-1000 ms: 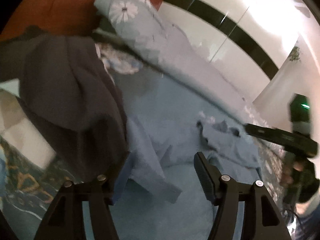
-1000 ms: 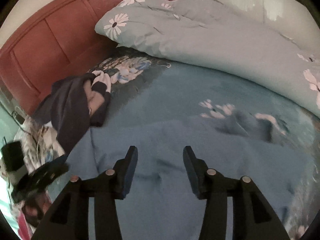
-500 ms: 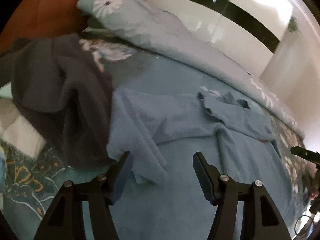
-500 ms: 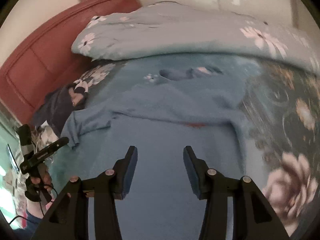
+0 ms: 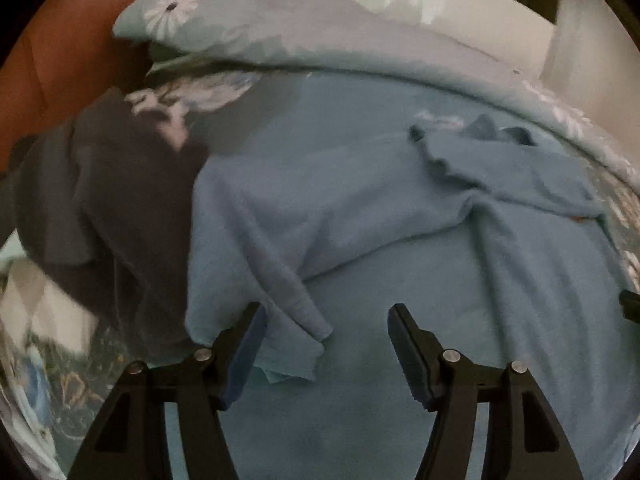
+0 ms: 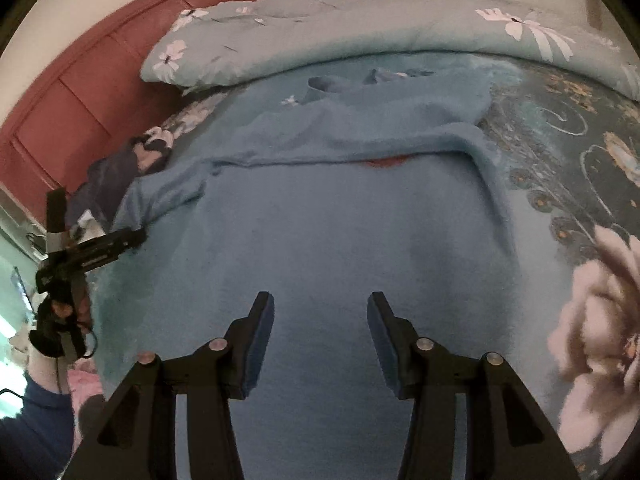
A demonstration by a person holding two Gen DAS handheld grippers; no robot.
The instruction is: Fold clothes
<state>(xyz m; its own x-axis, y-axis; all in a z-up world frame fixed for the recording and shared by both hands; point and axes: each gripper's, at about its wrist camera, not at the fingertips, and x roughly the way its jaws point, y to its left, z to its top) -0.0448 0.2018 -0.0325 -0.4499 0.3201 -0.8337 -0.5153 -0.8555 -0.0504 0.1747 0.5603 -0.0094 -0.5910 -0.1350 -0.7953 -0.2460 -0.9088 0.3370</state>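
Note:
A light blue long-sleeved garment (image 5: 400, 240) lies spread on the bed, and it also shows in the right wrist view (image 6: 340, 220). Its sleeves are folded across the body. One sleeve's cuff (image 5: 296, 344) lies just ahead of my left gripper (image 5: 324, 320), which is open and empty above the cloth. My right gripper (image 6: 320, 308) is open and empty above the garment's lower body. The left gripper (image 6: 100, 244) shows at the left of the right wrist view, at the garment's left edge.
A dark garment (image 5: 112, 208) lies heaped to the left of the blue one. A floral duvet (image 6: 360, 32) is bunched along the far side. A red-brown headboard (image 6: 80, 88) stands at the far left. The patterned bedsheet (image 6: 580, 160) shows at the right.
Both views have swung and pulled back over the bed. The blue garment now lies spread flat before both grippers. The dark garment has shifted left in the left wrist view. Both grippers stay open.

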